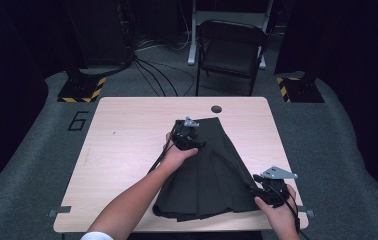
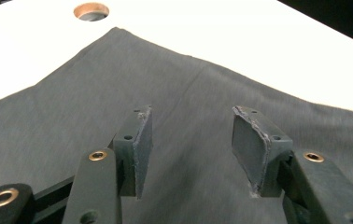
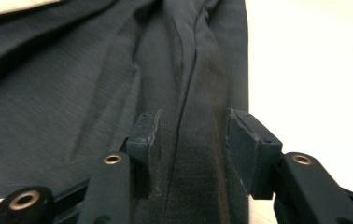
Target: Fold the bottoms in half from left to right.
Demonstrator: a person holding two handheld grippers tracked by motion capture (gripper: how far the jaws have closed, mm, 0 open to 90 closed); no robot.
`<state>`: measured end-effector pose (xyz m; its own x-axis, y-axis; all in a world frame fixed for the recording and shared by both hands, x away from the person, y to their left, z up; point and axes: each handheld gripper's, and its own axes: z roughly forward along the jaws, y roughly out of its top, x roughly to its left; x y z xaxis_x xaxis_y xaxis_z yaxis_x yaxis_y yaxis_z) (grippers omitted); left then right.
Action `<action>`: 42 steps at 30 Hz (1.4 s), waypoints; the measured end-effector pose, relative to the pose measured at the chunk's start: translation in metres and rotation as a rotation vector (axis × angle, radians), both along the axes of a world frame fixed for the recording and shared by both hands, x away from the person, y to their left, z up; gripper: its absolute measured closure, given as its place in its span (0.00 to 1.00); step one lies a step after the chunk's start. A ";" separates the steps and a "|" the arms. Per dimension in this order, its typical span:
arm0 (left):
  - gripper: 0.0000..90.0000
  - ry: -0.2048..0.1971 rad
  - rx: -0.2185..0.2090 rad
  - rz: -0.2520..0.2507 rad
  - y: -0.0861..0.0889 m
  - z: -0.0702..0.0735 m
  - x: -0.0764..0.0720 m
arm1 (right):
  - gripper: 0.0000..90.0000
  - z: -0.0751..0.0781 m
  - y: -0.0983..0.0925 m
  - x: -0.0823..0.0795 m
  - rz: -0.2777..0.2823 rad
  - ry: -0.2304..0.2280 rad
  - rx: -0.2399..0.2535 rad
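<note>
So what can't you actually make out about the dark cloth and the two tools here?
- Dark grey pleated cloth: near hem in high view lost in shadow; layer count unclear.
- Right tool: a fabric ridge lies between its jaws; contact blurred.
- Left tool: jaws apart above the cloth; height above it unclear.
- Round table hole: cut by left gripper view's top edge.

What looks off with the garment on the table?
The dark pleated skirt lies askew: its near hem overhangs the table edge, and folds bunch along its right side, between the right claw's open jaws. No damage visible.
</note>
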<state>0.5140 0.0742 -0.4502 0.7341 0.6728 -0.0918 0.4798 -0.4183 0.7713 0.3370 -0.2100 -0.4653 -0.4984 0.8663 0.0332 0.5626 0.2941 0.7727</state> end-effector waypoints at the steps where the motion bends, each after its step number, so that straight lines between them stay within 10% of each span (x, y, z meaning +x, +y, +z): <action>1: 0.53 0.003 0.003 -0.004 -0.005 0.000 0.003 | 0.58 -0.005 0.000 0.001 -0.006 0.007 0.004; 10: 0.51 0.001 0.043 0.004 -0.038 -0.007 0.021 | 0.61 -0.025 0.001 0.004 0.009 0.053 -0.046; 17: 0.48 0.017 0.105 0.052 -0.070 -0.019 0.039 | 0.93 -0.028 -0.002 0.004 0.045 0.108 -0.035; 28: 0.51 0.042 0.131 0.079 -0.087 -0.039 0.049 | 0.94 -0.030 0.005 0.004 0.091 0.099 -0.073; 35: 0.81 0.073 0.109 0.065 -0.089 -0.041 0.050 | 0.95 -0.029 0.001 0.004 0.086 0.095 -0.059; 42: 0.89 0.055 0.085 0.066 -0.083 -0.029 0.050 | 0.96 -0.025 0.002 0.003 0.088 0.086 -0.034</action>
<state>0.5640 -0.0089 -0.4795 0.6830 0.7269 -0.0713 0.5495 -0.4471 0.7058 0.3395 -0.2078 -0.4898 -0.5690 0.8208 0.0506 0.5971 0.3701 0.7117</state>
